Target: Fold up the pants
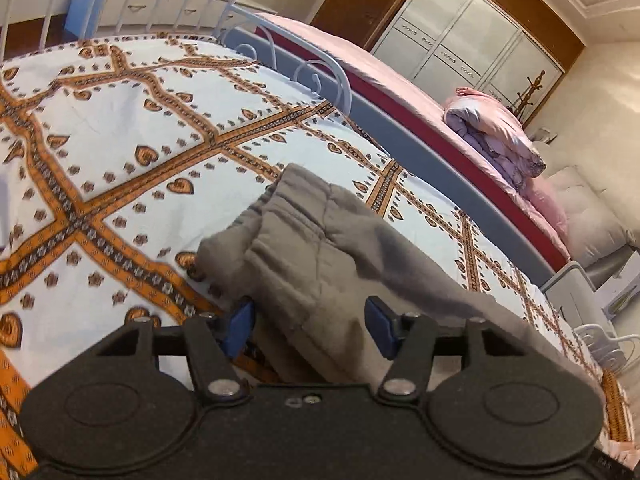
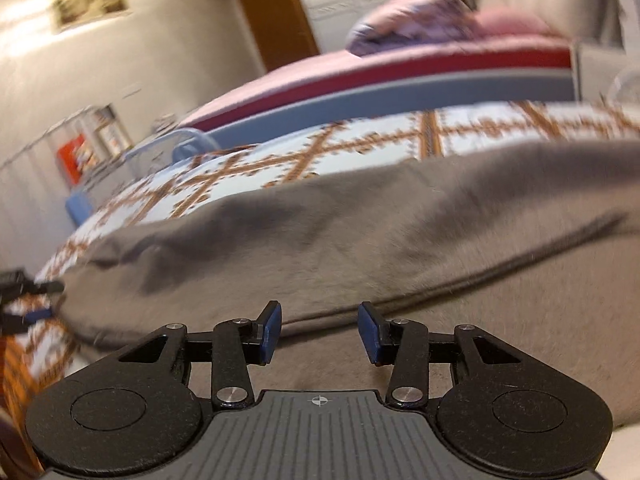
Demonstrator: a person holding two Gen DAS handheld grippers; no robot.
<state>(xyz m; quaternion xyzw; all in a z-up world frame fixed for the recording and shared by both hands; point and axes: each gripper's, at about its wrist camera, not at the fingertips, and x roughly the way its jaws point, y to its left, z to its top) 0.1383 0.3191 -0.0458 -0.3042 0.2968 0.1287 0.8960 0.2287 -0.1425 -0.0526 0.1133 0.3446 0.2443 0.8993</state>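
While the grey pants (image 1: 320,248) lie bunched on the bed's patterned sheet (image 1: 120,152), both tools hang just above the cloth with nothing in their grip; the left tool (image 1: 308,328) has its blue pads spread, and grey fabric shows in the gap between them without either pad pressing on it; the right tool (image 2: 319,332) likewise stands with its pads apart, over a broad stretch of the pants where a dark seam (image 2: 480,276) runs beyond the pads. Taking the pants as the landmark: the grey bed rail (image 1: 460,208) runs along the sheet's edge beyond them, the second bed with its pink cover (image 1: 360,60) lies beyond that rail, and the rolled quilt (image 1: 496,136) sits on that bed, well apart from the pants. In the right wrist view the other tool (image 2: 24,300) appears at the pants' left end, so the two tools seem stationed at opposite ends of the garment.

The step in hand looks like the pause between folds, the cloth lying free and a fresh hold not yet taken; the garment appears partly doubled over but still rumpled, so the task seems under way, not finished. The next move would call for each tool to settle on an edge or corner of the pants, pinch firmly enough to gather every layer there, and carry that end over evenly; an uneven lift risks skewing the fold.
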